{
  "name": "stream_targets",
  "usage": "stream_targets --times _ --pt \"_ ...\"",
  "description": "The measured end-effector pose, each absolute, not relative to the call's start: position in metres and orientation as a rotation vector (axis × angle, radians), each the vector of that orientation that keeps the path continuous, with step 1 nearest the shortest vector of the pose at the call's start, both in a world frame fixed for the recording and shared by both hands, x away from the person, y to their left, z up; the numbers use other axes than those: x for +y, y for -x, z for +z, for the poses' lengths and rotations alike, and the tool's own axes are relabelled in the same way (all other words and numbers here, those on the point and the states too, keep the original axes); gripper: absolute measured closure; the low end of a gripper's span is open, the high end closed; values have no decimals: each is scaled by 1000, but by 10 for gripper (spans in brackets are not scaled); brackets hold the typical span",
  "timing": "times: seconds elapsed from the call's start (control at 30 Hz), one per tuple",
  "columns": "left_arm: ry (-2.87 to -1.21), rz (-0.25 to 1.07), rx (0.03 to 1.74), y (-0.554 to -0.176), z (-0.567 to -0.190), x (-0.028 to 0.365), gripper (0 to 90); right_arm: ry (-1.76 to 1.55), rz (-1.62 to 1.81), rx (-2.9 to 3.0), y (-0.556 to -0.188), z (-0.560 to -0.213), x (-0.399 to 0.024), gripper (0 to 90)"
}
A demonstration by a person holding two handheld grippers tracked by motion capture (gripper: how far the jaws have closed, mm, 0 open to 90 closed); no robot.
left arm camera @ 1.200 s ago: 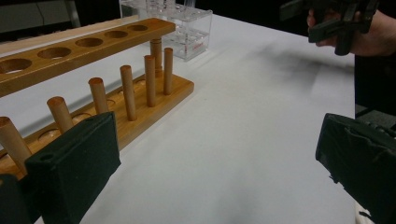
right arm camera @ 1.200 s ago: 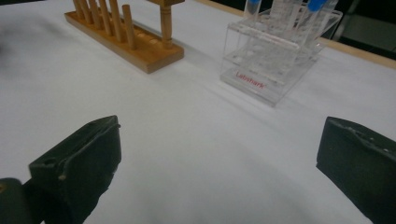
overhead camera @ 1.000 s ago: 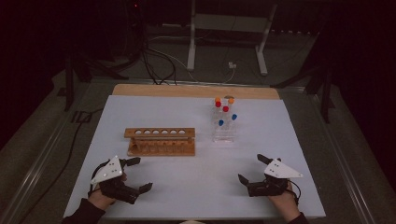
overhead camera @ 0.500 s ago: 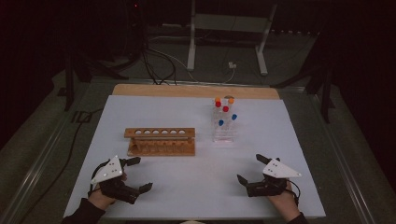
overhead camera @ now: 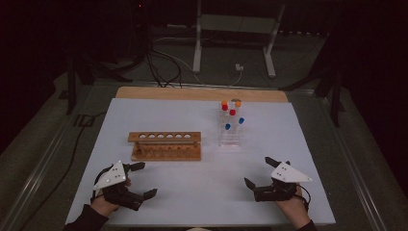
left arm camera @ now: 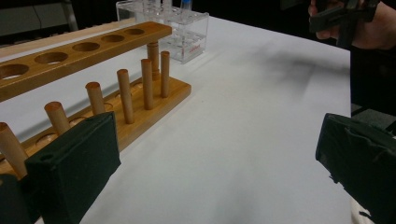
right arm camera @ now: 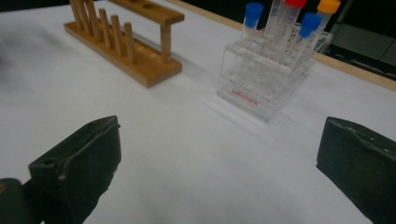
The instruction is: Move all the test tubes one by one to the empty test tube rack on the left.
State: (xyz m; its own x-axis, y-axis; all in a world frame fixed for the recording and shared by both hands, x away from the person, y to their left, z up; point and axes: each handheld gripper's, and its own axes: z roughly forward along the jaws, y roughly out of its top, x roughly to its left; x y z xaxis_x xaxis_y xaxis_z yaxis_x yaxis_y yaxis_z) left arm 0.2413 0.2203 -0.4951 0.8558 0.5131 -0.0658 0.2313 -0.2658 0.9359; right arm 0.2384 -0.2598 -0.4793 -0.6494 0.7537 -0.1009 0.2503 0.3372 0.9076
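Moved: my right gripper (overhead camera: 260,172), slightly nearer the clear tube rack (overhead camera: 230,137); jaws wide, empty. My left gripper (overhead camera: 139,179): wide, empty, near side of that rack.

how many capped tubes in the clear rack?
5 in the clear rack: orange and orange at the back, red and red mid, blue front. Another blue makes 6; more may be hidden.
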Motion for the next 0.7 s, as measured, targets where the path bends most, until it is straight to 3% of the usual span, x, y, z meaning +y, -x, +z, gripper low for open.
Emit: stream_targets --times 0.7 --pt "-1851 290 554 -241 -495 220 5 -880 1370 2051 -255 -441 -250 3"
